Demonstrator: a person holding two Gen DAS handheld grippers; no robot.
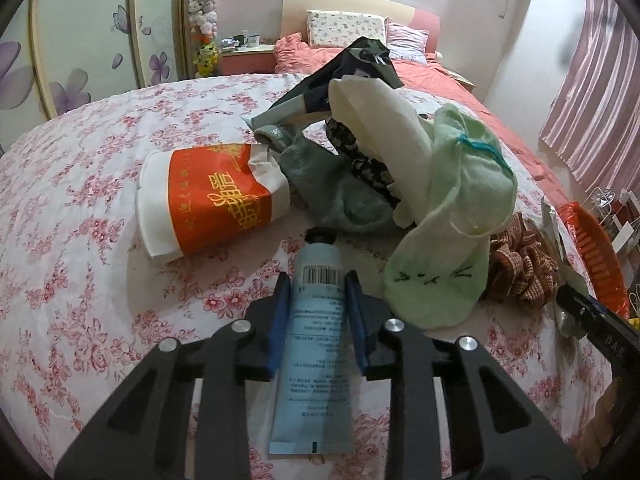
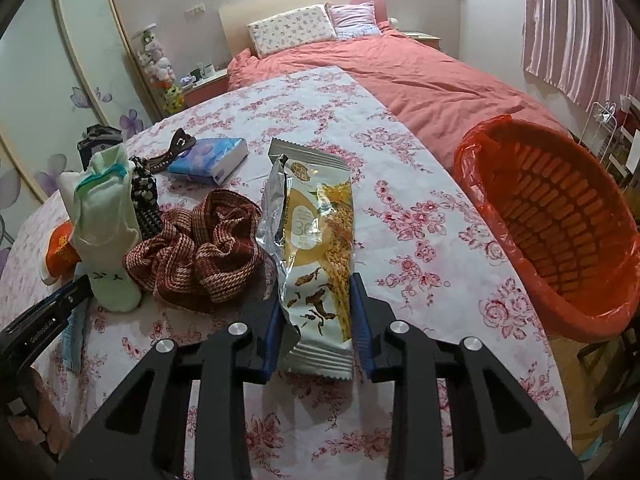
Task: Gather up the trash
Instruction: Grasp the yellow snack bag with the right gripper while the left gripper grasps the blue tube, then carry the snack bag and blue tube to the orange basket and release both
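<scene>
My left gripper (image 1: 316,284) has its blue pads on both sides of a light blue tube (image 1: 316,344) with a black cap, lying on the floral cloth. A crushed orange-and-white paper cup (image 1: 208,196) lies just ahead to the left. My right gripper (image 2: 318,284) has its pads against both sides of a yellow-and-white snack wrapper (image 2: 318,248), torn open along its silver left edge. The orange-lined trash basket (image 2: 560,216) stands at the table's right edge; it also shows in the left wrist view (image 1: 592,252).
A pale green sock (image 1: 452,216), cream cloth, grey sock and dark patterned items are piled ahead. A red-brown scrunchie (image 2: 200,248) lies beside the wrapper. A blue tissue pack (image 2: 210,158) and a brown hair clip (image 2: 176,148) lie farther back. A bed stands behind.
</scene>
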